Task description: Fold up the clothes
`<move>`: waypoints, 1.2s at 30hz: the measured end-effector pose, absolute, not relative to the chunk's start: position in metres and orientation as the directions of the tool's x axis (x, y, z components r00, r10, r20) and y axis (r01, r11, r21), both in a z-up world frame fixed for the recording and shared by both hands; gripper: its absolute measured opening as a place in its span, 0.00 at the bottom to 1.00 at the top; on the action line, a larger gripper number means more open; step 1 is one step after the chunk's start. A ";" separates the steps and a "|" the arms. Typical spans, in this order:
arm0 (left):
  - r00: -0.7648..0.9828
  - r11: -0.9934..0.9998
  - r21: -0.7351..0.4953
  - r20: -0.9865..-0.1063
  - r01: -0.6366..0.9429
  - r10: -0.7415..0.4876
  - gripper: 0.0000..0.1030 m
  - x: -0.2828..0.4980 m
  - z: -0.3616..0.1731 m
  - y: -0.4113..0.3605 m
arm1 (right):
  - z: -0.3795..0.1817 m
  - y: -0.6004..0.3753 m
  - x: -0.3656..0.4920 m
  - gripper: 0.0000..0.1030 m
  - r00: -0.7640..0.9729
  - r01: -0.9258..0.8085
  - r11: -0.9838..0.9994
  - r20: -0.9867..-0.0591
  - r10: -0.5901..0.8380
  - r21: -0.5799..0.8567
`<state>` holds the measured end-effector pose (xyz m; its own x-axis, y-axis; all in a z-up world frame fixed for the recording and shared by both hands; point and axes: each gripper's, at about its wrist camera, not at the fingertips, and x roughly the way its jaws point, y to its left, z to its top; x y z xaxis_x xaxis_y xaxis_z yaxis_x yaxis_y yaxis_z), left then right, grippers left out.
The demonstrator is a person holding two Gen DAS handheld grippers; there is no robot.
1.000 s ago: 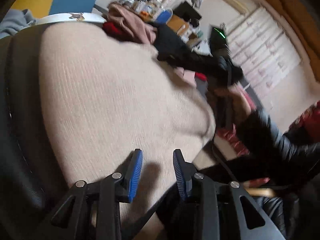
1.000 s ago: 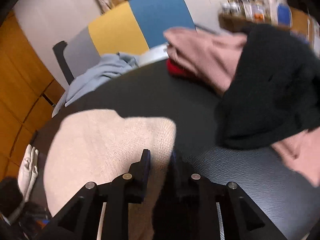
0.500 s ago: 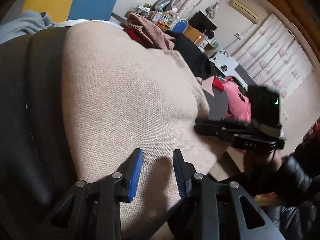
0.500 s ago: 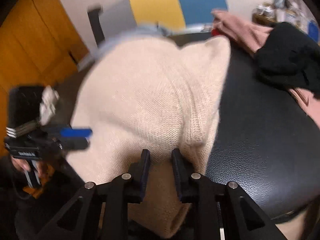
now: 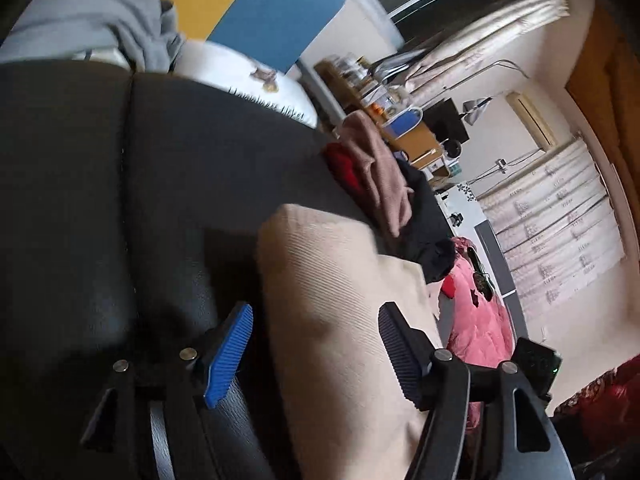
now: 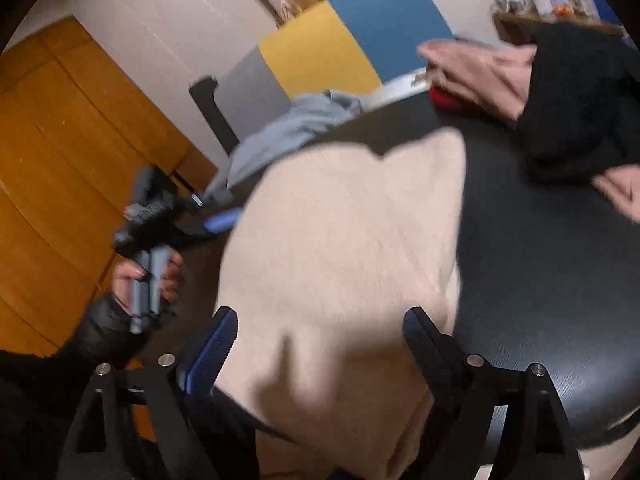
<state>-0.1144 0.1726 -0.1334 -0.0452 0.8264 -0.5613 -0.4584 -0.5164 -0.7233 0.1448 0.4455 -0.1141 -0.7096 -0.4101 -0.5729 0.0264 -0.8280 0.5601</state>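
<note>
1. Beige ribbed-knit sweater (image 6: 344, 248) lies on the black leather-grain table (image 6: 540, 280), hem draped over the 6 o'clock edge.
2. Left gripper (image 5: 314, 340) and right gripper (image 6: 320, 344): fingers spread, released, straddling the knit.
3. Bare tabletop toward 3 o'clock.

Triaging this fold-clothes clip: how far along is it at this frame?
Done: the beige knit sweater lies doubled over on the black table.
In hand: nothing; left gripper and right gripper are both open around its near edge.
Left: the pink garment, black garment and grey garment lie unfolded.
</note>
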 end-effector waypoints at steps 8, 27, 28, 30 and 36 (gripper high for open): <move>0.089 -0.416 -0.778 -0.511 -0.472 0.855 0.69 -0.131 -0.150 0.197 | -0.148 0.502 0.117 0.99 -0.653 -0.119 -0.743 -0.616 -0.441 0.659; -0.139 -0.510 -0.712 -0.513 -0.482 0.847 0.43 -0.043 -0.128 0.158 | -0.164 0.428 0.081 0.39 -0.592 0.016 -0.775 -0.618 -0.516 0.632; -0.176 -0.529 -0.708 -0.512 -0.469 0.841 0.43 -0.036 -0.124 0.141 | -0.162 0.423 0.077 0.39 -0.583 0.038 -0.769 -0.611 -0.535 0.638; -0.248 -0.564 -0.699 -0.509 -0.439 0.824 0.43 -0.021 -0.115 0.108 | -0.160 0.403 0.067 0.39 -0.557 0.088 -0.751 -0.593 -0.582 0.655; -0.503 -0.684 -0.640 -0.487 -0.351 0.714 0.43 0.027 -0.073 -0.017 | -0.133 0.280 0.007 0.36 -0.387 0.363 -0.663 -0.541 -0.746 0.655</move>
